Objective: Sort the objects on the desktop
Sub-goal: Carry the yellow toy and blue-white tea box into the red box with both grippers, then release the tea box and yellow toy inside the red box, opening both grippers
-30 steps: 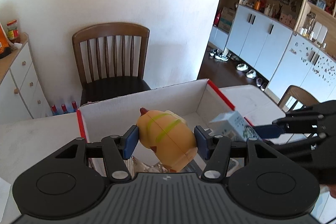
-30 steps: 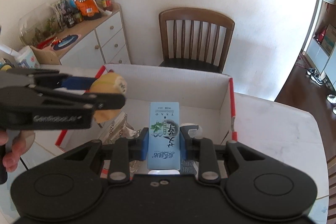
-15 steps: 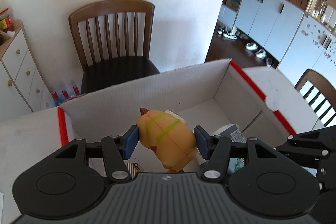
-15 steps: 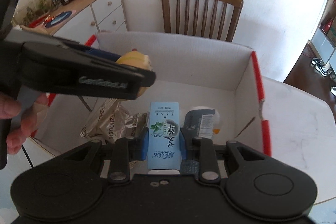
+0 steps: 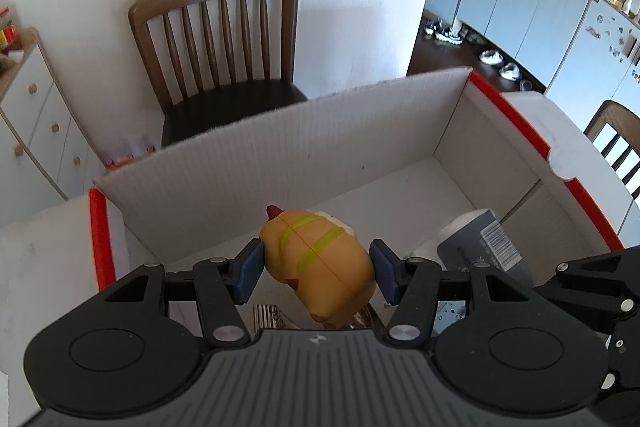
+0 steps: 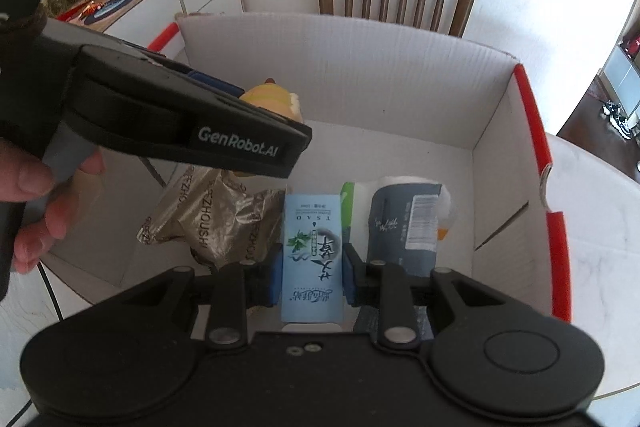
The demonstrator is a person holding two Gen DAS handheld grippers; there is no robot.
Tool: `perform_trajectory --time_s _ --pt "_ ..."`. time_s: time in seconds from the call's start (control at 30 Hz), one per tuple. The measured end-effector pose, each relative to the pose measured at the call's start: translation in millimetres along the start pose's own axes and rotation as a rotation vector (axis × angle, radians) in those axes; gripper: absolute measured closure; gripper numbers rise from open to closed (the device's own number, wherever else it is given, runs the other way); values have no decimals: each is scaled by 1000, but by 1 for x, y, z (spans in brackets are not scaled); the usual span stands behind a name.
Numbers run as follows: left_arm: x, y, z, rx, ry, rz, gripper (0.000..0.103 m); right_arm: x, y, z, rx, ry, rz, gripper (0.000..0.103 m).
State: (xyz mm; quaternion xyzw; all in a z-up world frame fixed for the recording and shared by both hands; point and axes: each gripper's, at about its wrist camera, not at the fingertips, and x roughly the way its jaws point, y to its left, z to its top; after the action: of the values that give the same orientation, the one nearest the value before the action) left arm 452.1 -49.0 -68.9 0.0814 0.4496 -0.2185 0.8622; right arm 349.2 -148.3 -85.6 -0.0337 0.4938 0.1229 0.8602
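Observation:
My left gripper (image 5: pixel 318 267) is shut on a yellow rubber chicken toy (image 5: pixel 320 263) with green stripes and holds it inside the white cardboard box (image 5: pixel 280 151), above the floor. The toy (image 6: pixel 276 99) also shows in the right wrist view behind the left gripper's body. My right gripper (image 6: pixel 312 275) is shut on a light blue carton (image 6: pixel 314 259) with Chinese print, held low over the box's near part (image 6: pixel 496 131).
In the box lie a crumpled silver-brown bag (image 6: pixel 212 223), a dark grey-blue pouch (image 6: pixel 404 227) and a white-green pack (image 6: pixel 356 203). The box has red-edged side walls (image 6: pixel 536 131). A wooden chair (image 5: pixel 224 47) stands behind it, a white drawer cabinet (image 5: pixel 36 139) to the left.
Both grippers have moved forward and down over the box, so its walls and contents look larger. Each still holds its object.

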Motion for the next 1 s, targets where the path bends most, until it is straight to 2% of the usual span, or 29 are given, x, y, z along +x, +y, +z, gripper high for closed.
perform_trajectory --time_s 0.17,0.47,0.67,0.73,0.83,0.93,1.0 --pt "13 0 3 10 64 -4 46 5 1 -2 7 22 3 75" --pt "27 13 5 -49 135 -17 44 6 4 -3 20 28 4 75" --pt "25 15 5 -60 129 -14 42 6 4 -2 18 30 2 73" --pt "23 16 4 -70 121 -13 36 6 5 -3 19 28 -2 71" --pt "20 18 4 -85 106 -31 36 5 5 -1 13 24 -4 70" --pt "16 17 3 -82 97 -29 36 4 6 2 6 18 -12 67" --pt "14 15 2 -74 92 -24 36 2 7 3 0 10 -14 60"
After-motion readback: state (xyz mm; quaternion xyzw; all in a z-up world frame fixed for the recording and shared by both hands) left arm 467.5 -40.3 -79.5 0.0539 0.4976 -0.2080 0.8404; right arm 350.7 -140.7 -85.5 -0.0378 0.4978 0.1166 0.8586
